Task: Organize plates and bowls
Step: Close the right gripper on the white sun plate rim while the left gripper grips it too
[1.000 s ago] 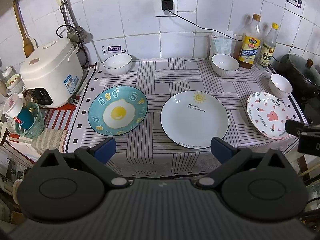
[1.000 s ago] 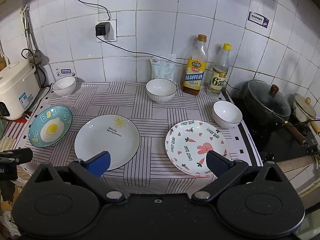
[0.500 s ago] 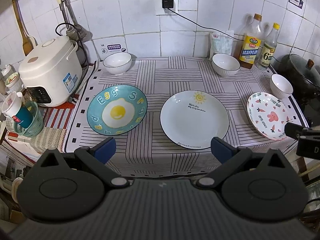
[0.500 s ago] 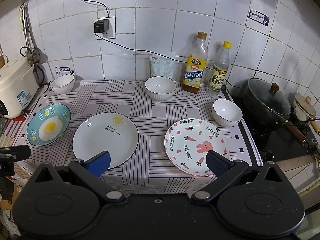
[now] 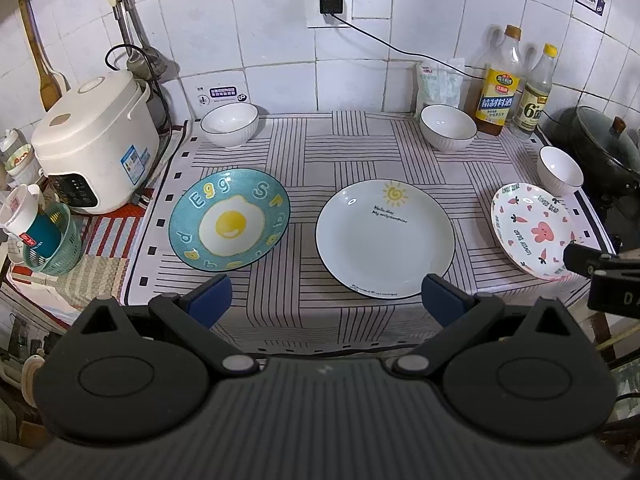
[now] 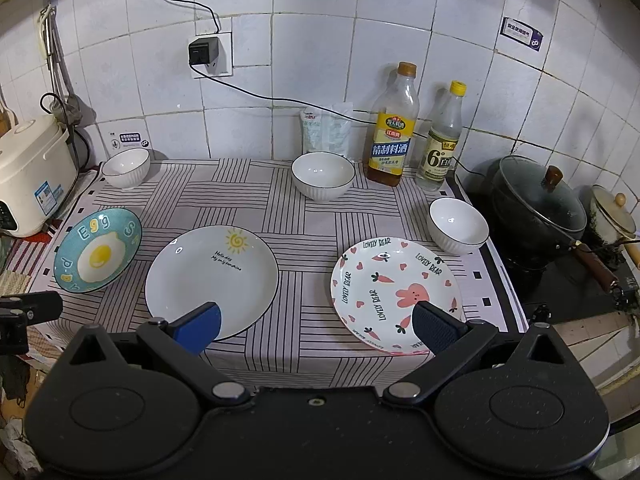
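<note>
Both grippers hang spread and empty off the near edge of the desk, touching nothing. Left gripper (image 5: 324, 300) faces the gap between the egg plate (image 5: 229, 225) and the sun plate (image 5: 385, 239), with both plates just ahead of its fingertips. Right gripper (image 6: 316, 326) faces the gap between the sun plate (image 6: 212, 280) and the bear plate (image 6: 396, 294), its right finger overlapping the bear plate's near rim in the right wrist view.

Three plates lie flat in a row across the striped cloth, apart from one another: teal with a fried egg at the left, plain white with a small sun in the middle, white with pink carrots and a rabbit at the right. Three white ribbed bowls sit upright behind them: one at the back left (image 5: 229, 130), one at the back centre-right (image 5: 448, 127) beside the bottles, one at the right (image 6: 459, 225) just behind the bear plate.

Round plates have no long axis, so my guess is any approach goes to the near rim; the right gripper is nearer the bear plate, the left nearer the egg plate.
</note>
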The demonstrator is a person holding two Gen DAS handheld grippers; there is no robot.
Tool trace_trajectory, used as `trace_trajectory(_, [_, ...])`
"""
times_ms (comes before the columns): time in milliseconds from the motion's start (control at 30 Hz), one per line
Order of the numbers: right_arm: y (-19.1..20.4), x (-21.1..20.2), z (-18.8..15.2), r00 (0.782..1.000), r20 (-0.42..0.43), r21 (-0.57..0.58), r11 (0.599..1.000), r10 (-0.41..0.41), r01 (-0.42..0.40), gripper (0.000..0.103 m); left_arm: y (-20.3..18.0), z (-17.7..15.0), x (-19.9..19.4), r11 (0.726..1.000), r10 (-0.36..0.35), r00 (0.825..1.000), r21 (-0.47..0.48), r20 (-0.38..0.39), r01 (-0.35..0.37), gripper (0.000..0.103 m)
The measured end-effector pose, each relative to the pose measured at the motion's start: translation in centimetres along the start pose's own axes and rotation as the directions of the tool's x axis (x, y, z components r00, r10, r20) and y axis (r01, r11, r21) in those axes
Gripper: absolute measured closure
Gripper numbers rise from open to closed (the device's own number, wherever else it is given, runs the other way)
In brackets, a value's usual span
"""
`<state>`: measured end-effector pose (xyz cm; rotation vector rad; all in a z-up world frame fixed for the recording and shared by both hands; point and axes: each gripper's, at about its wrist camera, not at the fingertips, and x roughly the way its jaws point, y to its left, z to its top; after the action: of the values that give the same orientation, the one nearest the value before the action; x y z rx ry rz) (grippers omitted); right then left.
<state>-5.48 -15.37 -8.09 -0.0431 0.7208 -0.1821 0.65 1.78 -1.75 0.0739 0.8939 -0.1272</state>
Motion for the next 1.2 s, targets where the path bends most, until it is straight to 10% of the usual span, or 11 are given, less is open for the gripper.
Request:
trace_trajectory(533, [0.2, 9.6, -1.5, 0.939, 0.160, -0.115, 0.951, 0.304, -0.288, 0.000, 1.6, 3.2, 8.7, 0.997, -0.062, 0.994, 0.050, -0.090, 0.066, 0.005])
trace_trajectory(933, [0.9, 22.1, -5.1, 0.894, -0.052, 0.144, 0.889, 0.444, -0.434, 0.035, 1.8, -0.5, 21.7, 0.998, -0.037, 0.981, -0.047, -0.192, 0.029, 0.035])
trace_trajectory(1200, [0.0, 23.9, -5.6, 0.896, -0.071, 0.235, 0.880, 0.438, -0.412, 0.082, 1.7, -0.9, 23.6, 0.994, -0.089, 0.978, -0.086, -0.191, 0.073, 0.069])
